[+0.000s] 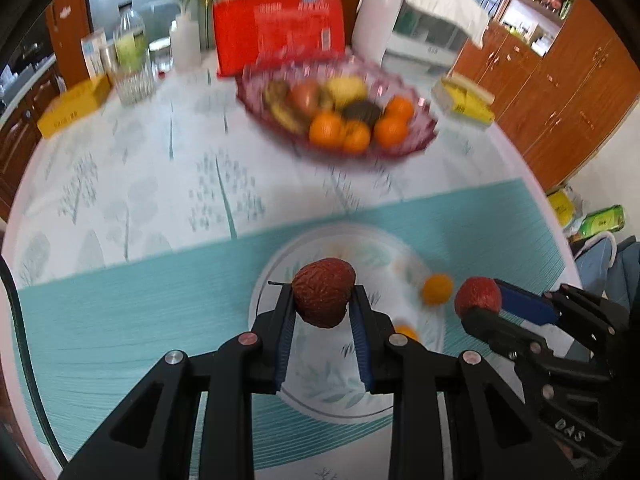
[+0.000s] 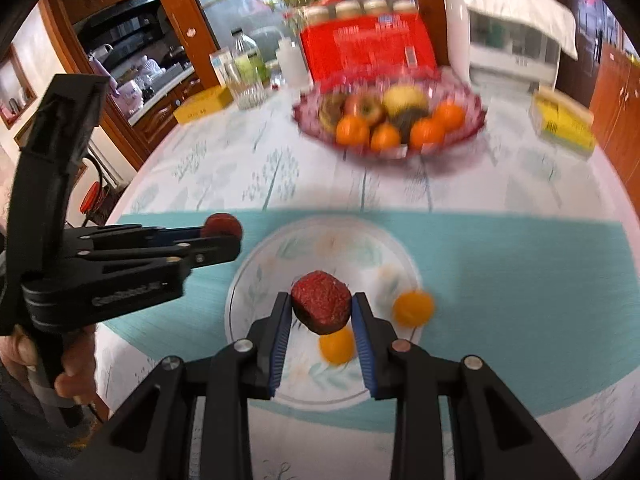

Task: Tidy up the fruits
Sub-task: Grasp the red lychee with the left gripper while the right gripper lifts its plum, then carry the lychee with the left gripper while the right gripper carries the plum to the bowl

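My left gripper (image 1: 323, 300) is shut on a wrinkled red jujube (image 1: 323, 297), held above a white leaf-patterned plate (image 1: 320, 396). My right gripper (image 2: 321, 307) is shut on a second red jujube (image 2: 321, 306) over the same plate (image 2: 256, 280). Two small orange fruits (image 2: 413, 307) (image 2: 337, 346) lie on the plate; they also show in the left wrist view (image 1: 437, 289). Each gripper shows in the other's view, the right one (image 1: 478, 296) at the right, the left one (image 2: 222, 227) at the left. A pink glass fruit bowl (image 2: 390, 116) with oranges, an apple and other fruit stands farther back.
The plate lies on a teal placemat (image 1: 140, 312) on a round table with a leaf-print cloth. Behind the bowl (image 1: 336, 108) are a red box (image 1: 278, 32), a white appliance (image 2: 500, 36), bottles and a glass (image 1: 134, 60), and yellow boxes (image 1: 74, 106) (image 2: 562, 120).
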